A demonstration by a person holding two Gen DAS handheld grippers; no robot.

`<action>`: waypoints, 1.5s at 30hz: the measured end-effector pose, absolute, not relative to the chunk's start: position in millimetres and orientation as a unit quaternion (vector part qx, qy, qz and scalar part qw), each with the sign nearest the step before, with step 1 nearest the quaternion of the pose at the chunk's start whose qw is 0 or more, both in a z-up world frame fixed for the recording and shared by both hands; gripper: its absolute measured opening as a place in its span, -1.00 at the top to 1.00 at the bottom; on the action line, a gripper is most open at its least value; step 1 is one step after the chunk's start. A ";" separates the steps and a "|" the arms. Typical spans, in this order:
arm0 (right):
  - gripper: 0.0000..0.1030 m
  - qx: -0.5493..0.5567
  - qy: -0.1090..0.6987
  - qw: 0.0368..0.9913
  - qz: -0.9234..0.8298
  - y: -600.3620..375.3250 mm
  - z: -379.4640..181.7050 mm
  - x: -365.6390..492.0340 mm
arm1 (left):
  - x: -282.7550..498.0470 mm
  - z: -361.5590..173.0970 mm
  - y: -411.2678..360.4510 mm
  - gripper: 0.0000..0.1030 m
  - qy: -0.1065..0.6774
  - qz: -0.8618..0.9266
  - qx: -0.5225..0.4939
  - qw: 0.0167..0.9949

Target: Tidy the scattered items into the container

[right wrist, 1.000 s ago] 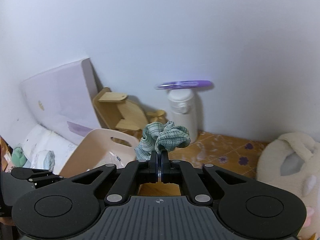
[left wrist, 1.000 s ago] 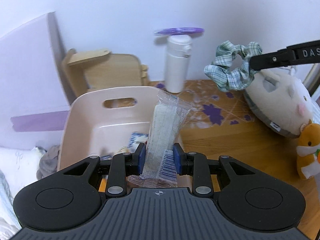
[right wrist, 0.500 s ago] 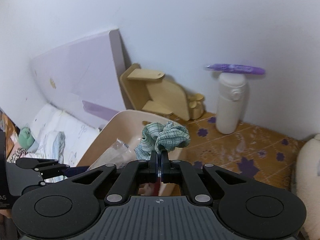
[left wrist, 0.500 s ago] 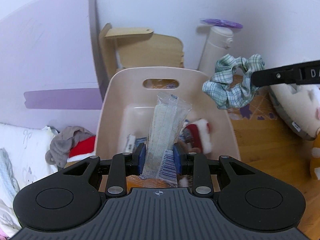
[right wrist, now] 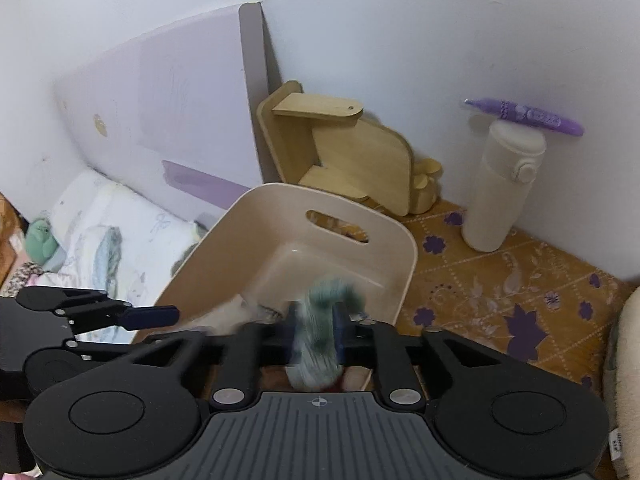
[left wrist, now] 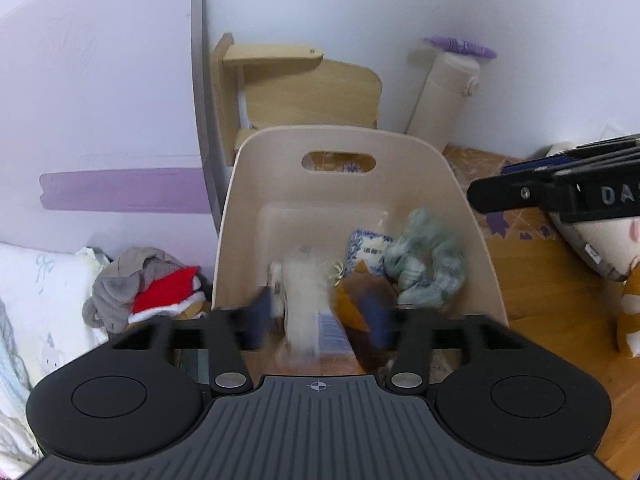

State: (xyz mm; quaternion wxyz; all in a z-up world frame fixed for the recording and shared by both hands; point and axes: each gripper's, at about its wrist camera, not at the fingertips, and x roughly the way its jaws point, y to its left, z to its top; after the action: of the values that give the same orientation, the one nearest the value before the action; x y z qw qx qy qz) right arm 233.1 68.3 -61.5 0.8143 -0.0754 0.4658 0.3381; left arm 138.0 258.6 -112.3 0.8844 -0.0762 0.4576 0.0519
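The beige bin [left wrist: 472, 200] with a handle slot stands on the floor below both grippers; it also shows in the right wrist view [right wrist: 400, 240]. My left gripper [left wrist: 320, 320] is open above it, and the clear plastic packet [left wrist: 304, 304] is blurred between its spread fingers, dropping into the bin. My right gripper [right wrist: 318, 330] is open too, and the green plaid scrunchie [right wrist: 320, 336] is blurred between its fingers; in the left wrist view the scrunchie [left wrist: 430, 268] sits inside the bin at the right. Other small items lie in the bin.
A wooden stand [right wrist: 344, 152] and a white bottle [right wrist: 504, 188] with a purple pen [right wrist: 528, 114] on top stand by the wall. A grey and red cloth [left wrist: 140, 284] lies left of the bin by white bedding. A plush toy [left wrist: 600, 244] lies at the right.
Both grippers have opened over the bin. The packet has left the left gripper's grip and the scrunchie has left the right gripper's, and both are falling into the bin.
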 end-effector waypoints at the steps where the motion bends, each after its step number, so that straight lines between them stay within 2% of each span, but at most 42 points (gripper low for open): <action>1: -0.17 -0.076 0.461 0.818 0.335 67.8 -58.9 231.2 | 137.3 -110.3 259.6 -0.52 0.451 0.053 -0.078 0.887; 5: -0.46 -0.079 0.450 0.830 0.319 66.0 -49.9 228.3 | 138.1 -106.4 264.5 -0.57 0.446 0.049 -0.099 0.888; 18: -0.51 -0.084 0.444 0.835 0.315 57.9 -35.7 216.0 | 123.4 -91.4 261.0 -0.57 0.444 0.058 -0.099 0.889; 21: -0.58 -0.080 0.443 0.835 0.317 54.1 -32.0 211.8 | 118.6 -86.1 254.7 -0.57 0.441 0.060 -0.095 0.891; 23: -0.69 -0.077 0.441 0.837 0.316 50.6 -29.1 208.4 | 116.6 -82.4 250.0 -0.57 0.439 0.061 -0.092 0.892; 45: -0.77 -0.016 0.448 0.847 0.287 -25.9 14.3 152.2 | 59.5 -11.0 167.0 -0.57 0.433 0.070 -0.086 0.894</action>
State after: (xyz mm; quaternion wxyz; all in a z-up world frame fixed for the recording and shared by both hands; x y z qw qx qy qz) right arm 152.2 -25.9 14.3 0.8466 -0.0163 0.4481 0.2865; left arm 59.5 167.0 -11.0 0.8944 -0.0862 0.4331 0.0704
